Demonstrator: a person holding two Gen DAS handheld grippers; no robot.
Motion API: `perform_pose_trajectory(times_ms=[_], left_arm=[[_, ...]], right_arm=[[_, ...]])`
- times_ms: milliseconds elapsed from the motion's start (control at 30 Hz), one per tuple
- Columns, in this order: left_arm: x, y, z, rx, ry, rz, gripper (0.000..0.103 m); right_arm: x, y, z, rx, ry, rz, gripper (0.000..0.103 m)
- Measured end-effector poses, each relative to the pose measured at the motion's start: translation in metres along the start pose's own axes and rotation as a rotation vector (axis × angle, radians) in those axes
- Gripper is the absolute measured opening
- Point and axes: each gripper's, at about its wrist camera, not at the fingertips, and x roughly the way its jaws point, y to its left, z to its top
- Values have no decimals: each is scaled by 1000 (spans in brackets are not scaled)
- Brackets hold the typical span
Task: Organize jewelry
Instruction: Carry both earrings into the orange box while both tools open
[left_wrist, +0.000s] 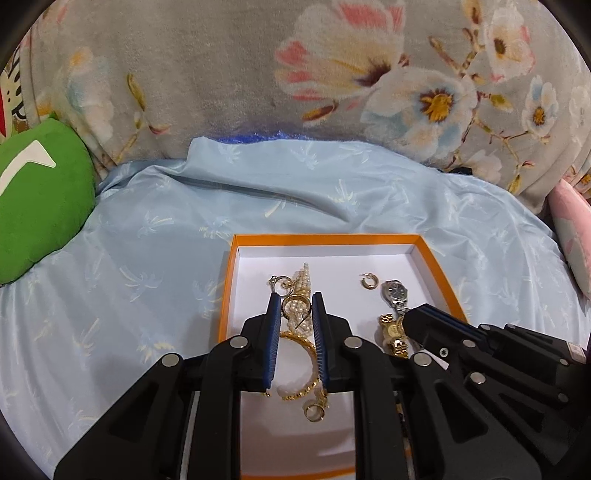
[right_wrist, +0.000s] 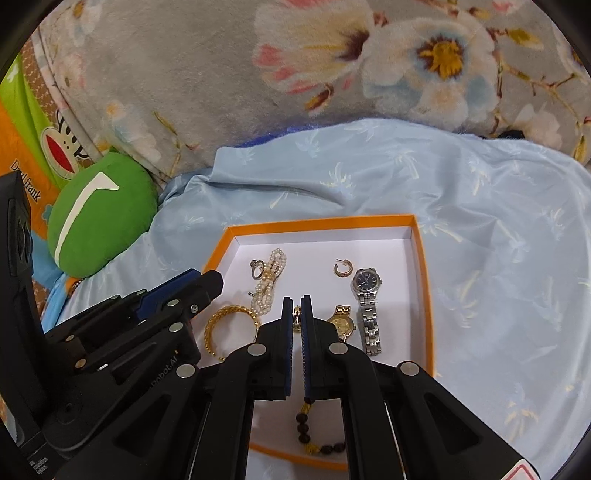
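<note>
An orange box (left_wrist: 437, 266) with a white floor lies on the blue sheet and holds the jewelry; it also shows in the right wrist view (right_wrist: 421, 258). My left gripper (left_wrist: 295, 300) is open above a pearl strand (left_wrist: 303, 282) and a gold hoop earring (left_wrist: 295, 304), with a gold bangle (left_wrist: 310, 369) below. My right gripper (right_wrist: 296, 301) is nearly shut on a small gold earring (right_wrist: 297, 319). Beside it lie a gold watch (right_wrist: 341, 323), a silver watch (right_wrist: 365, 291), a gold bangle (right_wrist: 221, 325), pearls (right_wrist: 271, 280) and dark beads (right_wrist: 306, 428).
A green cushion (left_wrist: 40, 206) lies at the left, also in the right wrist view (right_wrist: 99, 221). A floral blanket (left_wrist: 258, 74) rises behind the box. A loose small hoop earring (left_wrist: 369, 282) and a ring (right_wrist: 256, 269) lie in the box. Blue sheet (left_wrist: 147, 258) surrounds it.
</note>
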Motion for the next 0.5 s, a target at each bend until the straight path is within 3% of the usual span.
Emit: perform_pose_trajectory(times_ms=[300, 500], left_arm=[[17, 6, -5, -4, 18, 0, 20], [-3, 13, -6, -22, -18, 3, 21]], right_arm=[[13, 1, -4, -30, -4, 0, 6], [-11, 0, -9, -32, -40, -12, 6]])
